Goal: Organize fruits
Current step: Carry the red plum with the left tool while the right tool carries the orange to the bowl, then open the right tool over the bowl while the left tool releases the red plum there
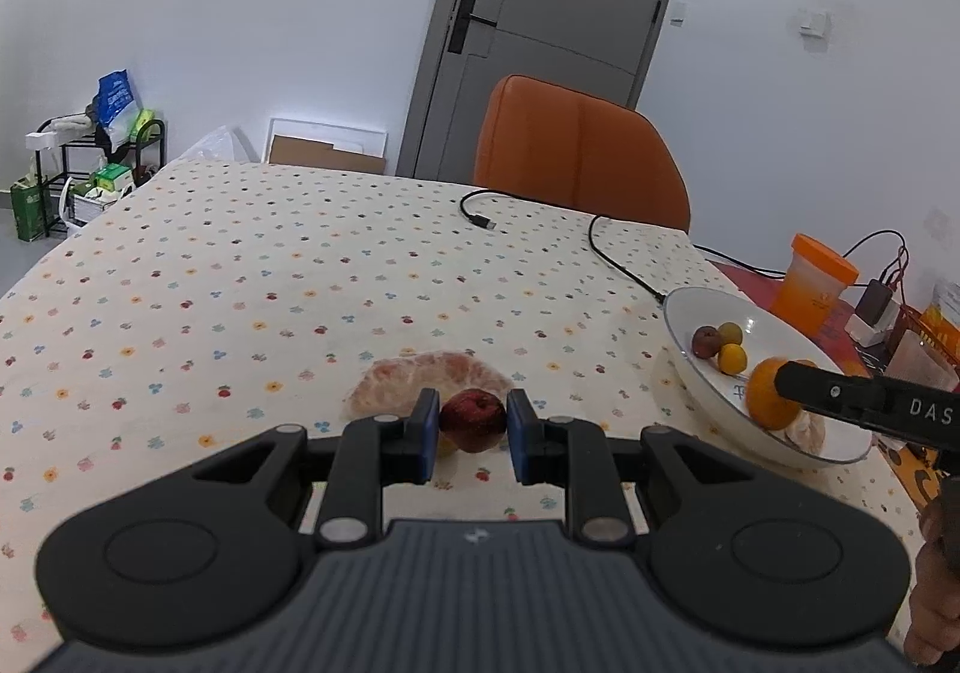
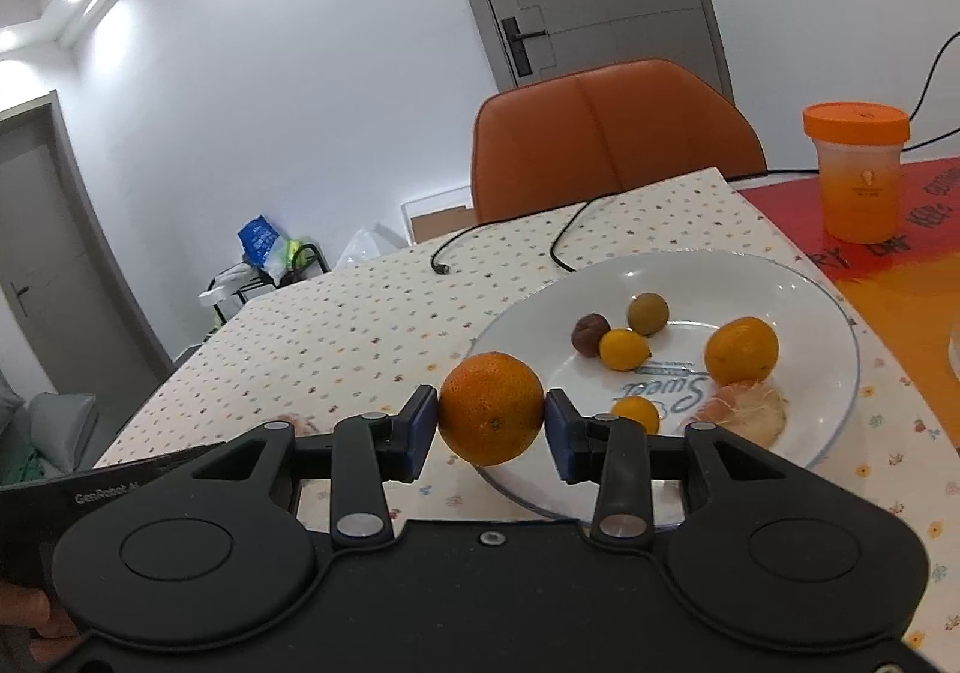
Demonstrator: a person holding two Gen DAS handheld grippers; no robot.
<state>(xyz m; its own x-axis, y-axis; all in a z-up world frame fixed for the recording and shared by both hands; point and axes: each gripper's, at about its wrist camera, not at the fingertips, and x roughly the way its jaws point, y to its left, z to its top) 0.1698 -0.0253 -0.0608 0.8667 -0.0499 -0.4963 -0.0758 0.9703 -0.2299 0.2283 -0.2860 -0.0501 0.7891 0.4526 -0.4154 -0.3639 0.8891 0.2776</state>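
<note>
Orange (image 2: 491,407) gripped — over plate rim (image 2: 843,313).

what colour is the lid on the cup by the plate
Orange lid, clearest in the right wrist view.

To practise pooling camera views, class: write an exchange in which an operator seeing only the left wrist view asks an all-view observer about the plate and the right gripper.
Operator: My left gripper holds the red fruit. Does the right one grip its orange squarely?
Observer: Yes; the right gripper has a pad on each side of the orange, over the plate's near rim.
Operator: Anything in the plate I miss?
Observer: A second orange lies beside a peeled piece.
</note>
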